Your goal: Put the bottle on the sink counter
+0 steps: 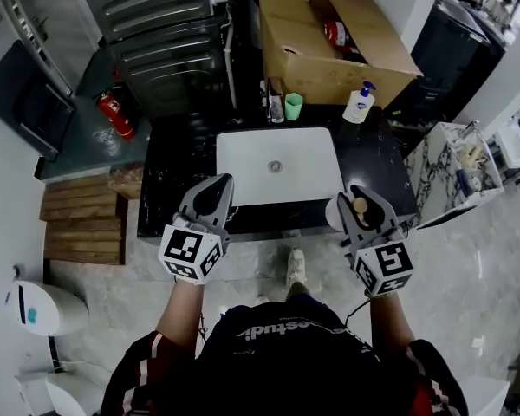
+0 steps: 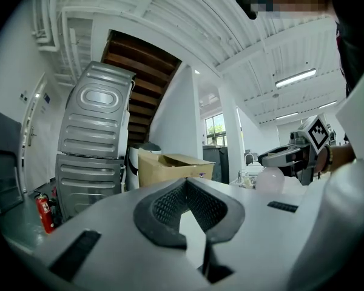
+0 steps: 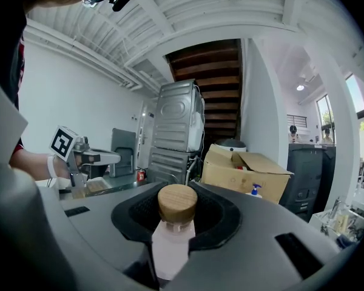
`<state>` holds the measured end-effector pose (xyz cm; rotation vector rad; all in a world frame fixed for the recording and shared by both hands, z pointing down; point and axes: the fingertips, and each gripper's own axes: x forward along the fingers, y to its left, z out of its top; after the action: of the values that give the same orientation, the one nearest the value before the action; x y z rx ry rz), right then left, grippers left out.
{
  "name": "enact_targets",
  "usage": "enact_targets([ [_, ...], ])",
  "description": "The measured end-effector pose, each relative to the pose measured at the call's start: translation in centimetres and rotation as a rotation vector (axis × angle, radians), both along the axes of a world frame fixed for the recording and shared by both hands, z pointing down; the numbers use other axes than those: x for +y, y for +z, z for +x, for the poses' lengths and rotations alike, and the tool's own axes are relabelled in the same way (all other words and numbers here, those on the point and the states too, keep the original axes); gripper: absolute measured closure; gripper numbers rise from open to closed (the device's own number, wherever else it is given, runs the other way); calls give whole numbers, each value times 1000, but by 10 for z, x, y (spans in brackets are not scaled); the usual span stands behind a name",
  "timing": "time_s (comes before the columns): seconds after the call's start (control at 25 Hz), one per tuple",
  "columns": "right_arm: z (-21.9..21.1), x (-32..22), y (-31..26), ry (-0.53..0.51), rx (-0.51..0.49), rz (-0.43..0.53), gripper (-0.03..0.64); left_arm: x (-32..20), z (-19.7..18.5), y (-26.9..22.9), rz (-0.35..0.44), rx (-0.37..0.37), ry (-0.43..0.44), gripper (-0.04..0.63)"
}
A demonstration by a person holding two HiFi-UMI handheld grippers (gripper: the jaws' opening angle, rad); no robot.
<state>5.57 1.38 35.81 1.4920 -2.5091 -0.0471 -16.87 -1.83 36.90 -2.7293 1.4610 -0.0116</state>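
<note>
**A:** How far along are we getting with the bottle (image 3: 171, 241)?

**B:** We are carrying it in the right gripper (image 1: 357, 191). Its jaws are closing round the pale body just below the wooden cap (image 3: 177, 203), so the grasp looks done. The bottle is standing upright between the pads.

**A:** And where are we holding it over the desk (image 1: 178, 176)?

**B:** We are hovering at the desk's front edge, just right of the white sink (image 1: 243, 176). From the head view we are not able to tell whether the bottle's base is touching the black top. We are judging that it is not yet set down, since the jaws are gripping it.

**A:** What is the left gripper (image 1: 224, 182) doing?

**B:** We are keeping it out of the work. Its jaws are meeting at the tips with nothing between them, and it is pointing at the sink's front left corner, well apart from the bottle.

**A:** So what are we leaving to do?

**B:** We are looking at the placing and the release. The bare black patch to the right of the sink seems the nearest spot. The soap dispenser (image 1: 359, 104), the green cup (image 1: 294, 106) and the cardboard box (image 1: 329, 50) are standing at the back, away from it. We are thinking the base needs to be sitting flat before the jaws open, because a tall bottle could tip.
</note>
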Motion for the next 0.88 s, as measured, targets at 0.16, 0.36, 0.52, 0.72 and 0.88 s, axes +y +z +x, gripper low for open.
enact_targets([
  [0.16,10,-40,-2,-24,-8,18,483,-33,17,0,7,-9,-11,580],
  [0.36,27,-103,3,-67,-40,10,482,-85,49,-2,-2,-11,-17,580],
  [0.52,42,-149,5,-98,-42,1,482,-125,85,-8,0,-25,-8,580],
  [0.72,60,-189,13,-145,-72,-36,482,-171,122,1,-9,-61,-27,580],
  [0.88,70,-209,24,-154,-72,-59,482,-194,140,5,-24,-69,-31,580],
])
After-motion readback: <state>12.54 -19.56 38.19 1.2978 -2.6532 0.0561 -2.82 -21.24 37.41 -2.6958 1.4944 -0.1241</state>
